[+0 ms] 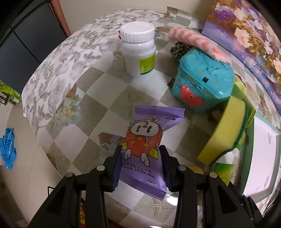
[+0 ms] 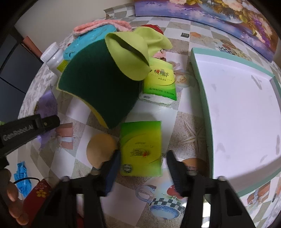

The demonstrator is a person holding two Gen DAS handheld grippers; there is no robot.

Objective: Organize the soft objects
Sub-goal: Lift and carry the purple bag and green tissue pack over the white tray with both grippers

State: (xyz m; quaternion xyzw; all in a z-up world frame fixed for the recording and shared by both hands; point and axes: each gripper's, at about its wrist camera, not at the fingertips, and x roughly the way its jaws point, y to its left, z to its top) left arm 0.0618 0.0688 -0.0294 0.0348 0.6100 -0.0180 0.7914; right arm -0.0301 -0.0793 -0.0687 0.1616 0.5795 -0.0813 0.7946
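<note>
checkered oilcloth table beside cream wall; floral board

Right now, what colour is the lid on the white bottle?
White, like the bottle; the left wrist view shows it best.

your worktop wears a checkered, flower-printed cover. on it sit a white bottle, a teal box, two green tissue packs and a round tan pad. a shallow white tray with a green rim lies at its right side.
</note>
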